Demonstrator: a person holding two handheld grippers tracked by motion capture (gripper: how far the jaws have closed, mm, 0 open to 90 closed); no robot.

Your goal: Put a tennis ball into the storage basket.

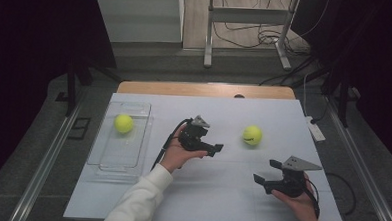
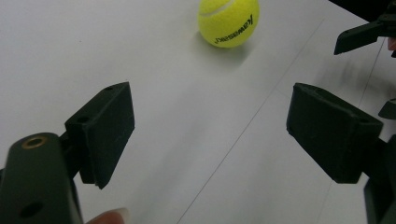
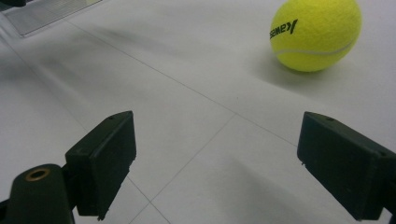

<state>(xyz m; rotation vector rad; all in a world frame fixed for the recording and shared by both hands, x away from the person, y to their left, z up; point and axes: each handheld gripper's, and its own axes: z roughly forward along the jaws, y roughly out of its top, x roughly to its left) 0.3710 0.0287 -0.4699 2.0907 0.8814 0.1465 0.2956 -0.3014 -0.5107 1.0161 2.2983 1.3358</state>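
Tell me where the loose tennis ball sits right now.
In the high view the tennis ball lies on the white table, right of centre, just beyond the open left tongs and above the right tongs.

tennis ball [image 3: 316, 33]: fuzzy felt | tray [image 1: 132, 153]: clear glossy plastic | fingers [image 2: 105, 130]: matt black plastic

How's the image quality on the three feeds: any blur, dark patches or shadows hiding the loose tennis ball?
High view: dim, surroundings nearly black, the white table lit evenly, the tennis ball clear. Left gripper view: ball sharp with a soft shadow, its top cropped, the far gripper slightly blurred. Right gripper view: ball crisp, lettering readable, faint shadow on the table.
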